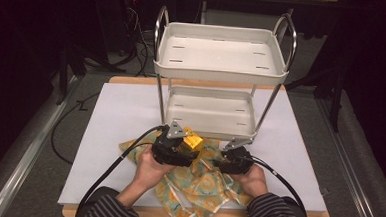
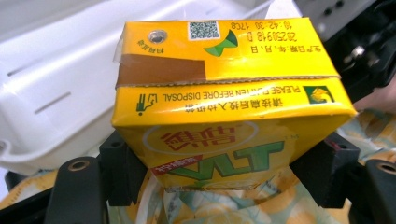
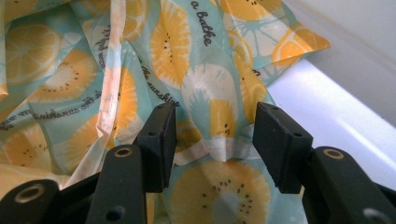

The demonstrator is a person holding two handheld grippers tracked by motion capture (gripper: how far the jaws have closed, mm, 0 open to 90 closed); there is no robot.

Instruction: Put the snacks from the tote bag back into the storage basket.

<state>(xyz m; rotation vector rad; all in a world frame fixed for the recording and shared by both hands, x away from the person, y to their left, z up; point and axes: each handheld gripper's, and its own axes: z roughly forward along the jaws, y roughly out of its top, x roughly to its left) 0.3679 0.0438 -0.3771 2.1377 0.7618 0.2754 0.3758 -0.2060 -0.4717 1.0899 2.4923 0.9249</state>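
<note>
Your left gripper (image 2: pixel 219 182) grasps the yellow carton (image 2: pixel 224 102) above the cloth (image 3: pixel 93 70). Your right gripper (image 3: pixel 212 135), at right, stands released over that cloth.

Dark room, grey carpet floor (image 1: pixel 34 145)

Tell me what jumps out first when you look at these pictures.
The bright yellow drink carton stands out first, clamped between the jaws of the left gripper just in front of the white two-tier cart. Beneath both grippers lies a crumpled orange-slice patterned cloth, over which the right gripper hovers open.
</note>
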